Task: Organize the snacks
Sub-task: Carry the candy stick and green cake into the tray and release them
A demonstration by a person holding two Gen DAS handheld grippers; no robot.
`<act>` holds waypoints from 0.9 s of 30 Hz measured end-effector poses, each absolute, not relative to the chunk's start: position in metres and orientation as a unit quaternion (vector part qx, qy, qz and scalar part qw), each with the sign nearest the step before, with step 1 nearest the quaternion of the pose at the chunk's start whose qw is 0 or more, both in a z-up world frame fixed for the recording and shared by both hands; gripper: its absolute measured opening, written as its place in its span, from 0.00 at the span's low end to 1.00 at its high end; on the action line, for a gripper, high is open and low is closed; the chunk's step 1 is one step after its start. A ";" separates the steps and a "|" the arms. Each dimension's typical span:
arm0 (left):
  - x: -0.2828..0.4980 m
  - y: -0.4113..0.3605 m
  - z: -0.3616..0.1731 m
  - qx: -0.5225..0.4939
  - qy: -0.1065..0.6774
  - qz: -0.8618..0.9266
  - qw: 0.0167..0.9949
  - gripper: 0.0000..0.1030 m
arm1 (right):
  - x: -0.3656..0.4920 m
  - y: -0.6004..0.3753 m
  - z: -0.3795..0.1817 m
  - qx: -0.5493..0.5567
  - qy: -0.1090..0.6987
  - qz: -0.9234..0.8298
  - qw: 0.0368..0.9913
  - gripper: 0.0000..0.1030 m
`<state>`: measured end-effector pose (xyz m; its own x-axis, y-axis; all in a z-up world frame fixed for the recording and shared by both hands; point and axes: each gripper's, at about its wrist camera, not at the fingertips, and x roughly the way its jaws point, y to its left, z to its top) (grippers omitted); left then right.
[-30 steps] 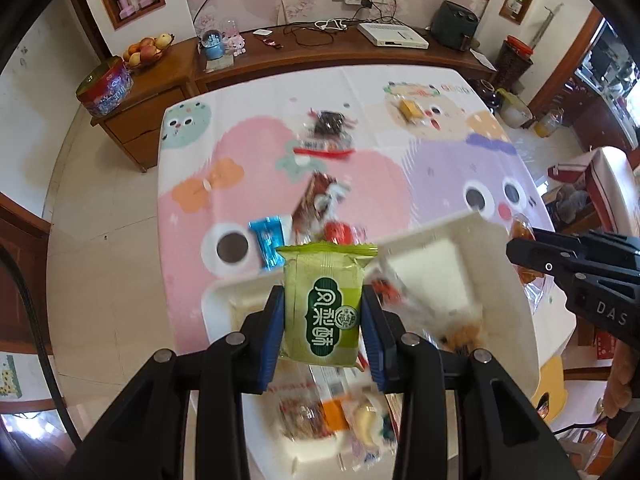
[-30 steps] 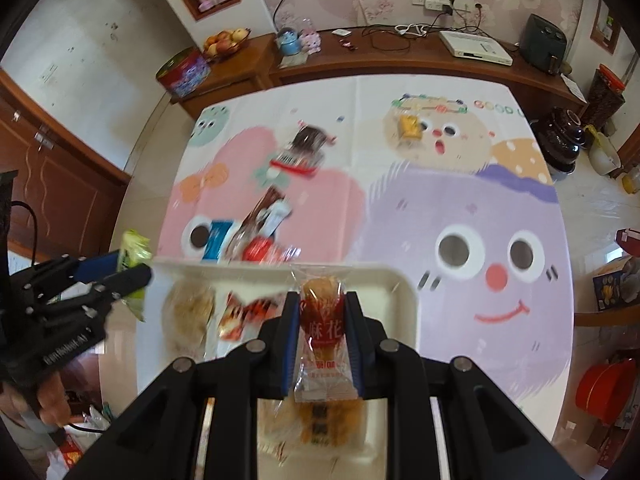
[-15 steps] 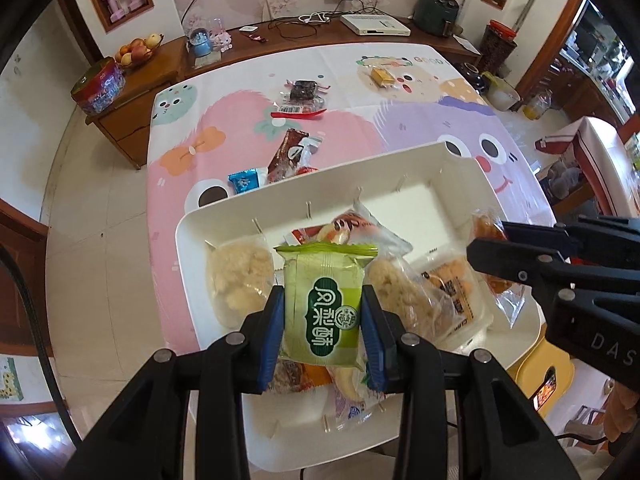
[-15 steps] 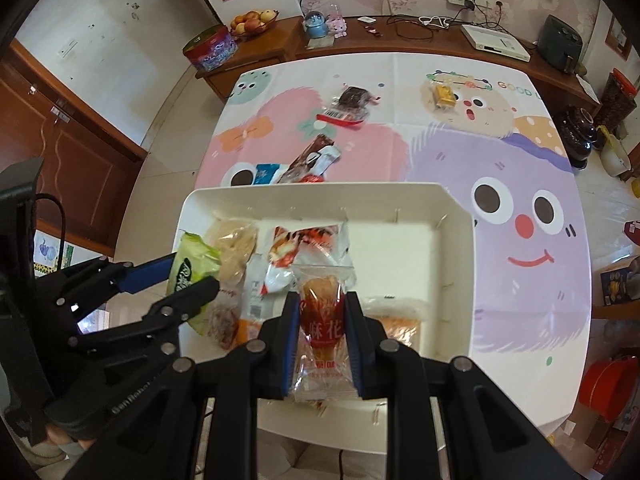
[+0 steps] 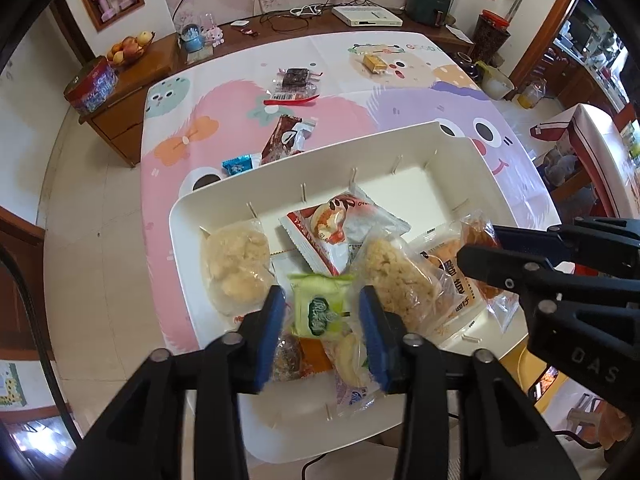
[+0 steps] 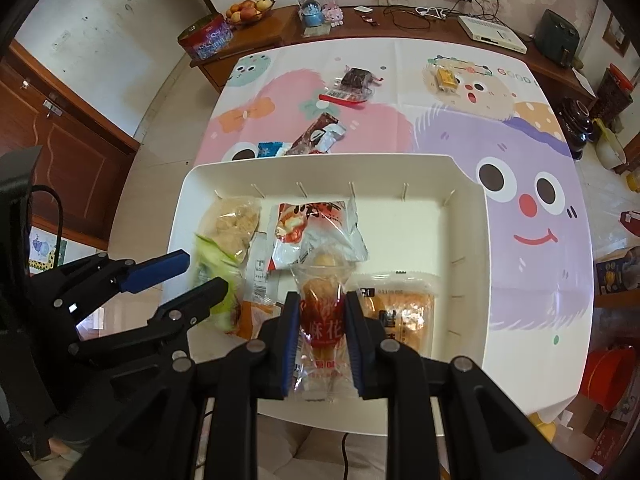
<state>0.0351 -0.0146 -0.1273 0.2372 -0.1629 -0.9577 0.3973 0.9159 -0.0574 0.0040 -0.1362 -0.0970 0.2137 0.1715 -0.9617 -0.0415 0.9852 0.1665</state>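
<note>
A white divided tray [image 5: 460,148] sits at the near edge of the table and holds several snack packs. My left gripper [image 5: 322,312] is open above its near-left part; a green snack pack [image 5: 320,310] lies loose between the fingers, on the other packs. In the right wrist view the left gripper [image 6: 200,276] shows open beside the green pack [image 6: 216,264]. My right gripper [image 6: 322,320] is shut on a clear pack with a red label and a fried twist [image 6: 322,312], above the tray's [image 6: 472,184] near middle.
Loose snacks lie on the cartoon tablecloth beyond the tray: a blue pack [image 5: 238,164], a brown-and-silver wrapper [image 5: 286,138], a dark cake with a red pack [image 5: 294,80] and a yellow pack [image 5: 374,63]. A wooden sideboard [image 5: 132,80] stands behind.
My left gripper has opened and let go of the green pack, which now rests in the tray. Both grippers have come lower and closer over the tray.
</note>
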 end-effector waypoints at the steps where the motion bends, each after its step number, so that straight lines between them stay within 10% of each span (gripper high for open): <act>1: 0.035 -0.015 -0.126 0.101 0.588 -0.180 0.782 0.61 | 0.004 -0.137 -0.098 0.053 0.624 0.064 0.777 0.23; 3: 0.034 -0.015 -0.123 0.101 0.581 -0.182 0.787 0.78 | 0.006 -0.141 -0.100 0.058 0.630 0.049 0.773 0.29; 27: 0.043 -0.004 -0.134 0.086 0.602 -0.153 0.779 0.79 | 0.009 -0.144 -0.105 0.070 0.635 0.039 0.768 0.33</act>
